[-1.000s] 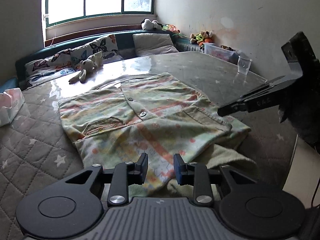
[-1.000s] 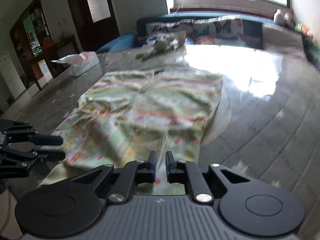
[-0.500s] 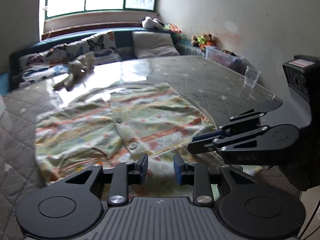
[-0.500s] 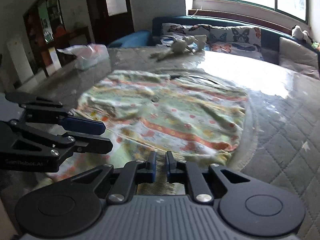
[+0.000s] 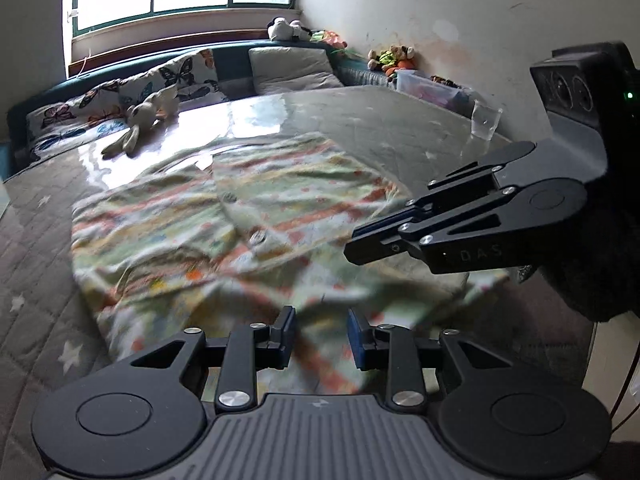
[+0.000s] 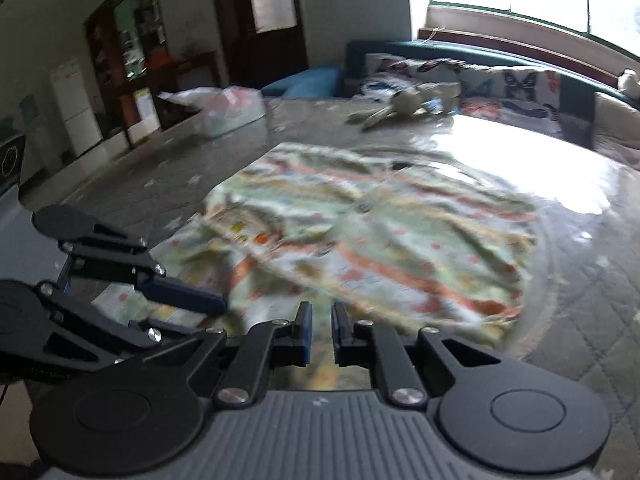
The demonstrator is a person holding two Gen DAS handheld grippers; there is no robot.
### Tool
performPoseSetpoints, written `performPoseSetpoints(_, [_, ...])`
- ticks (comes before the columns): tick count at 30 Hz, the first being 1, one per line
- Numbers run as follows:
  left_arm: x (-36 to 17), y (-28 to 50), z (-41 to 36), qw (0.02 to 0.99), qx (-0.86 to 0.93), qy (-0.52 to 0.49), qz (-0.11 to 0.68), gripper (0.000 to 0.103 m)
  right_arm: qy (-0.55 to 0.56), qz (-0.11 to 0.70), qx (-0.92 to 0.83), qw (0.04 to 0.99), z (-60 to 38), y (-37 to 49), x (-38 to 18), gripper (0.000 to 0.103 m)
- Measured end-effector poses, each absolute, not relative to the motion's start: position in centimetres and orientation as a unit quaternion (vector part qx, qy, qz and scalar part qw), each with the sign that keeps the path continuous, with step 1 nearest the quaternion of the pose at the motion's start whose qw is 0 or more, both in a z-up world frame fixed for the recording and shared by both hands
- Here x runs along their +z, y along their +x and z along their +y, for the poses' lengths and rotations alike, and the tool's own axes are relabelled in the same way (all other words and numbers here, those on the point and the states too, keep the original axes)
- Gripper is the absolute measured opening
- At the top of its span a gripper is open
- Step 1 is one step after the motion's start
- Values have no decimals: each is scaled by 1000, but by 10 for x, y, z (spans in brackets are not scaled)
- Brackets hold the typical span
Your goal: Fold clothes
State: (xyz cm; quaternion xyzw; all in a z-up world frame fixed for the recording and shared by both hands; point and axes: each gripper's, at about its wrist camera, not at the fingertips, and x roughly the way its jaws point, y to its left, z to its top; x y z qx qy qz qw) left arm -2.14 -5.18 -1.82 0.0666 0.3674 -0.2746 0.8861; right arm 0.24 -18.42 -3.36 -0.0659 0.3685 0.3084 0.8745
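A pale green shirt with orange stripes and buttons lies spread and wrinkled on the glass-topped table; it also shows in the right wrist view. My left gripper is open over the shirt's near hem, which lies between and under its fingers. My right gripper has its jaws nearly closed with a narrow gap, over the shirt's near edge; whether it pinches cloth is unclear. The right gripper shows at the right of the left wrist view, the left gripper at the left of the right wrist view.
A plush rabbit lies at the table's far side by butterfly cushions. A clear plastic cup stands at the far right edge. A tissue pack sits far left. A bench with pillows runs under the window.
Both grippers have shifted along the shirt's near edge. The right gripper now sits higher and nearer the shirt in the left wrist view. The shirt is more rumpled near the hem.
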Motion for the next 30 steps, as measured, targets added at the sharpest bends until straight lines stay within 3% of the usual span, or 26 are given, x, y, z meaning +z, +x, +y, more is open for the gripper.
performPoseSetpoints(7, [-16, -42, -23, 882, -268, 66, 381, 31, -123, 368, 322, 864, -176, -19, -35, 10])
performPoseSetpoints(18, [-13, -61, -1, 879, -255, 88, 392, 32, -125, 350, 355, 858, -145, -14, -38, 13])
performPoseSetpoints(30, [-17, -91, -28, 870, -304, 191, 337, 52, -128, 362, 388, 838, -164, -45, -28, 16])
